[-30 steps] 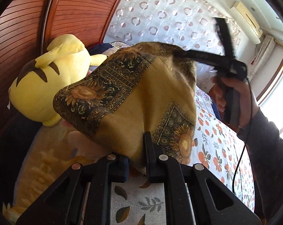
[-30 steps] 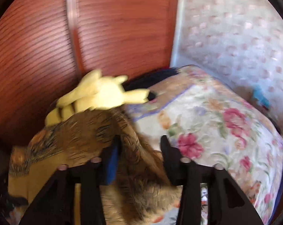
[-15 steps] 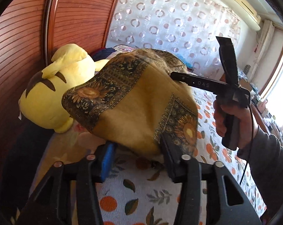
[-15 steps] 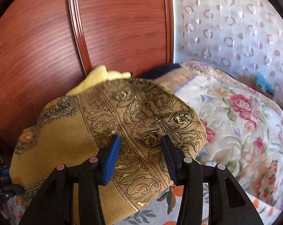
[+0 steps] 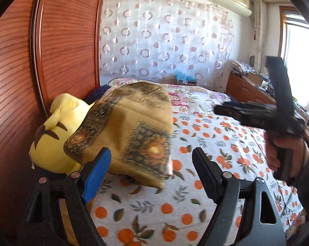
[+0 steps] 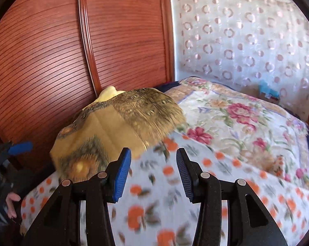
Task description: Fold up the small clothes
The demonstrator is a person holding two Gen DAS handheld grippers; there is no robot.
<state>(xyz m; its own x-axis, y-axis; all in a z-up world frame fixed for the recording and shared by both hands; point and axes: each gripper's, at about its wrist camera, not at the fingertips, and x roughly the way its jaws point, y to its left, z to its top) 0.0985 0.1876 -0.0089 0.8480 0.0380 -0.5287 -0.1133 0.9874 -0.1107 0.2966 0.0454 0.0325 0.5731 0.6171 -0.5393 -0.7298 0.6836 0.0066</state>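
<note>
A mustard-yellow cloth (image 5: 125, 131) with a dark flowered border is seen heaped at the head end of the bed (image 5: 205, 186), against the wooden headboard (image 5: 68, 47), its folds blurred and its far side hidden. A yellow plush toy (image 5: 52, 141) is largely covered by it. The left gripper (image 5: 152, 174) is shown with jaws opening, nothing pressed between them. The right gripper (image 6: 153, 174) is held apart over the orange-printed sheet, gripping nothing. The hand (image 5: 285, 153) carrying it is cut off at the frame's edge.
</note>
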